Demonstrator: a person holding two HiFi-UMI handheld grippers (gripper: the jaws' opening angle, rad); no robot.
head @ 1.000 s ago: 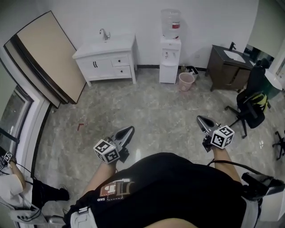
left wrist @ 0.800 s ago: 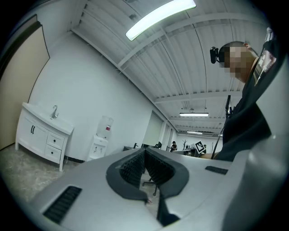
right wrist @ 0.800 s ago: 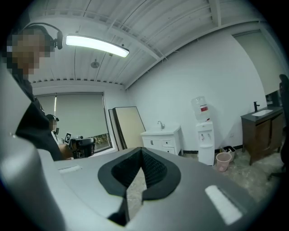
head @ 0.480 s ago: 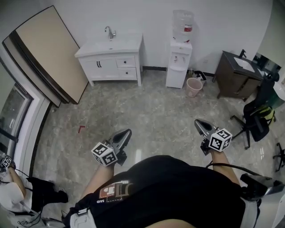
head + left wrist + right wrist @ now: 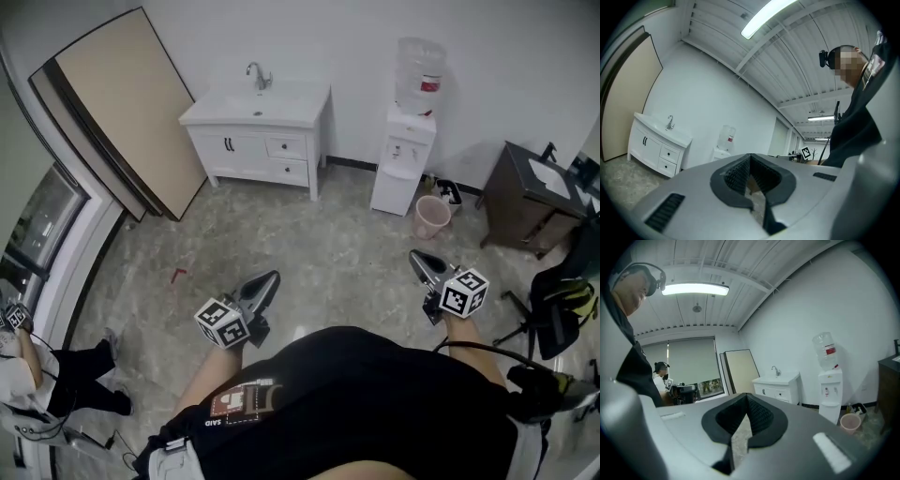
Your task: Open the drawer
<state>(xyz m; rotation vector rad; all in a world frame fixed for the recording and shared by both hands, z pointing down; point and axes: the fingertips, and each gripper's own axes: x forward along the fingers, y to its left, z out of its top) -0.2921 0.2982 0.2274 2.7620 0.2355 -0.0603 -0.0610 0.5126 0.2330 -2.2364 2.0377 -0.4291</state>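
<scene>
The white vanity cabinet (image 5: 258, 131) stands against the far wall, with two small drawers (image 5: 286, 157) stacked on its right side, both closed. It also shows in the left gripper view, where the vanity cabinet (image 5: 658, 147) is at the left, and in the right gripper view, where the vanity cabinet (image 5: 778, 387) is at mid-frame. My left gripper (image 5: 265, 281) and right gripper (image 5: 417, 258) are held out in front of my body, far short of the cabinet. Both are shut with nothing between their jaws, as the left gripper (image 5: 750, 159) and the right gripper (image 5: 746, 401) show in their own views.
A water dispenser (image 5: 412, 141) and a pink bin (image 5: 432, 217) stand right of the vanity. A dark cabinet (image 5: 530, 202) and an office chair (image 5: 562, 309) are at far right. A large board (image 5: 122, 122) leans at left. A person (image 5: 28, 375) sits at lower left.
The vanity, dispenser and bin have slid right and nearer in the head view as I moved across the floor. Both grippers keep their places before my body and stay shut.
</scene>
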